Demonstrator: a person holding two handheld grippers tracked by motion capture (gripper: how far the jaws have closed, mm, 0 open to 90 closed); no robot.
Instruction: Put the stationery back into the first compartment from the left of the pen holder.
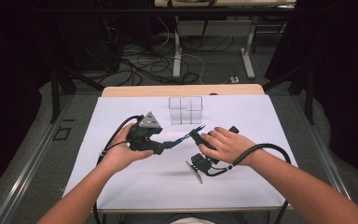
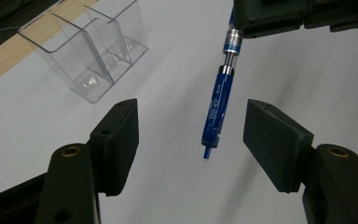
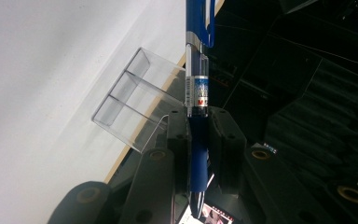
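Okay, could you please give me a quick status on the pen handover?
Right gripper shut on blue pen. Left gripper open, jaws either side of pen, not touching. Clear holder beyond, nothing in the way.

pen [image 3: 198, 56]: top cut off by frame | tip hidden between jaws

From the clear divided holder [image 1: 185, 110], I see open white surface [image 1: 121, 186] all round on the near side. Just near of it, the blue pen [image 1: 184, 136] bars the way.
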